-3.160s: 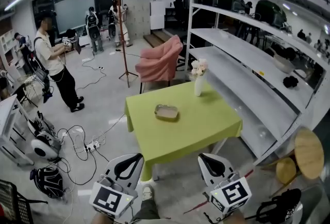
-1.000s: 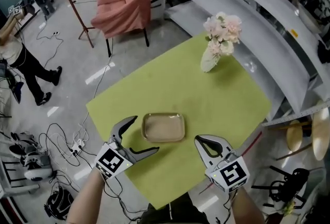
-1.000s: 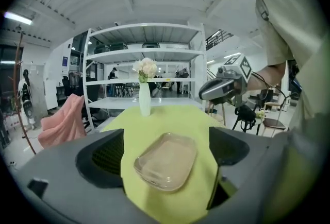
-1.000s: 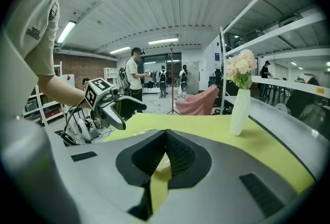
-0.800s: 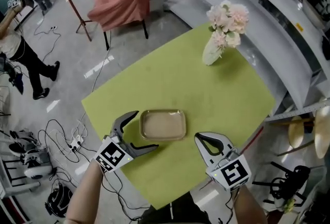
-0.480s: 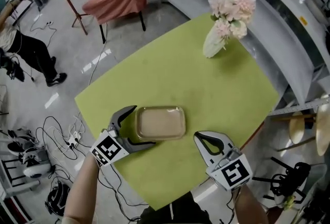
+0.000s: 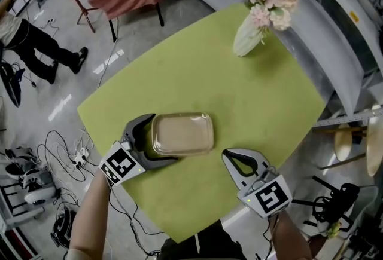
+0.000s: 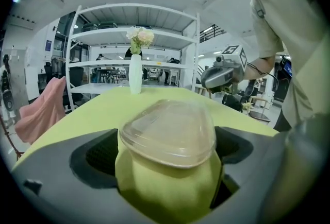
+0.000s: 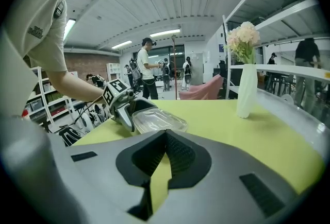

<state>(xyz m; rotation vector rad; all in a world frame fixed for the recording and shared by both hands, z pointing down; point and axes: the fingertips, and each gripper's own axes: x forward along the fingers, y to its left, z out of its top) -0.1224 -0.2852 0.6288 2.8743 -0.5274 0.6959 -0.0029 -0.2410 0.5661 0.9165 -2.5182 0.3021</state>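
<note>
Clear plastic tray lies on the green table, one end between the spread jaws of the left gripper. Right gripper: jaws closed, empty.

Item: one clear plastic tray, shallow and rectangular, with rounded corners and a raised rim. It has a beige cast seen from above.

Pose: lying level, set askew to the edges of the desk.

Position: close to the near left edge, about midway along it. Its left short end sits between the spread jaws of the left tool; contact cannot be determined.
</note>
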